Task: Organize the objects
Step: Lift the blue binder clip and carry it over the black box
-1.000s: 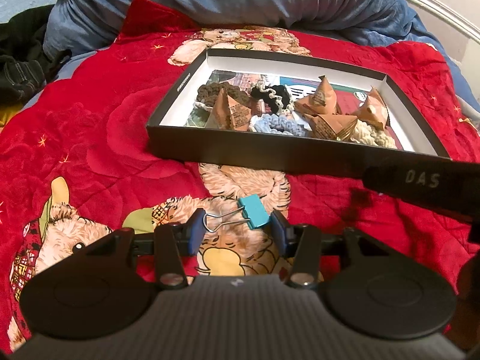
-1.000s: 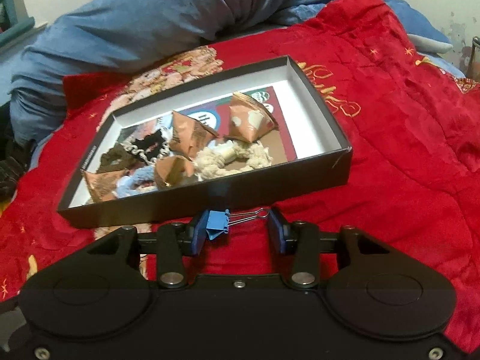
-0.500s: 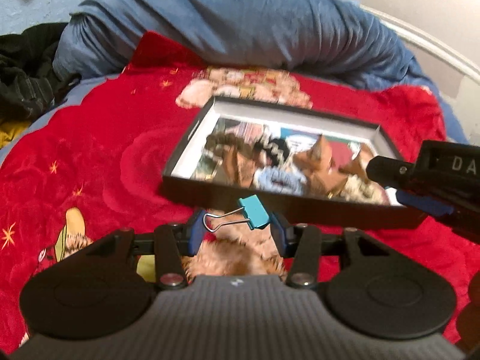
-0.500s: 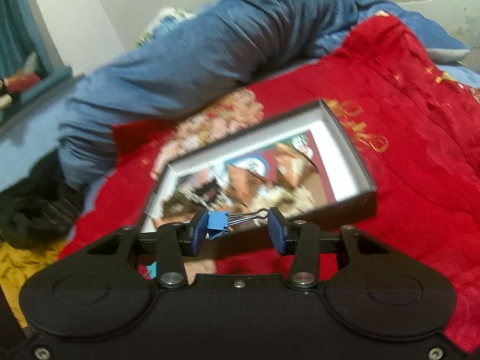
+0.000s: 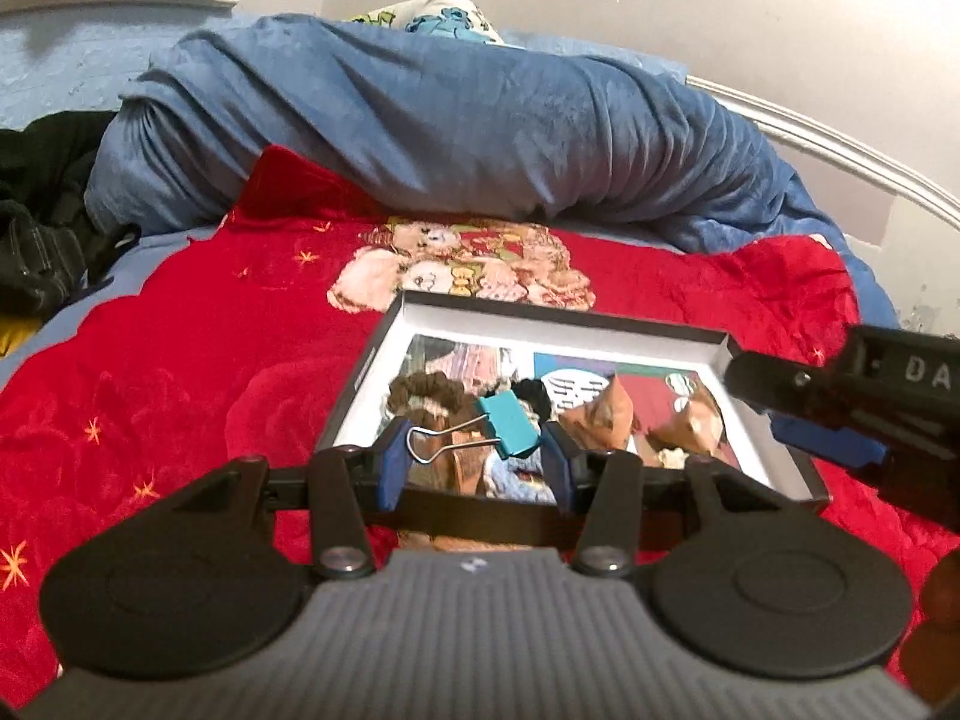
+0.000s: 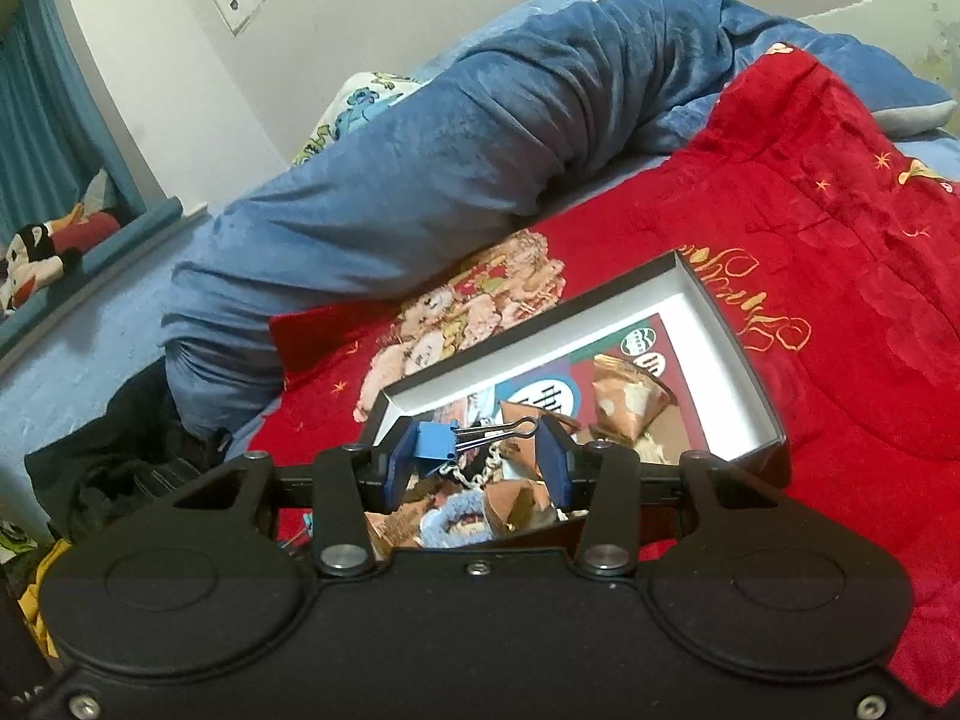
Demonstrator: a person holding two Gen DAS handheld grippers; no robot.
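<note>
The left gripper (image 5: pixel 477 456) has its jaws partly apart and clamped on a teal binder clip (image 5: pixel 507 433); the clip lies crosswise between the blue pads, its teal body against the right pad and its wire handles (image 5: pixel 435 443) reaching to the left pad. The right gripper (image 6: pixel 477 459) stands much the same — jaws partly apart, clamped on a blue binder clip (image 6: pixel 436 442), whose body presses the left pad while its wire handles (image 6: pixel 501 429) run across to the right pad.

Both grippers point somewhat downward, each with its clip held in the air in front of a shallow black box (image 5: pixel 384 354) with a white inside; in the left wrist view the right gripper (image 5: pixel 840 414) reaches in from the right edge over the box's near right corner.

In the box lie brown paper packets (image 5: pixel 600 414), a brown knitted piece (image 5: pixel 426 387), a pale blue knitted piece (image 6: pixel 456 519) and a cream rope knot (image 6: pixel 648 450), on a printed sheet (image 5: pixel 570 381).

The box rests on a red blanket (image 5: pixel 198 372) printed with teddy bears, spread over a bed; behind it a blue blanket (image 5: pixel 450 144) is heaped along the wall; dark clothes (image 5: pixel 42 228) lie at the left.
</note>
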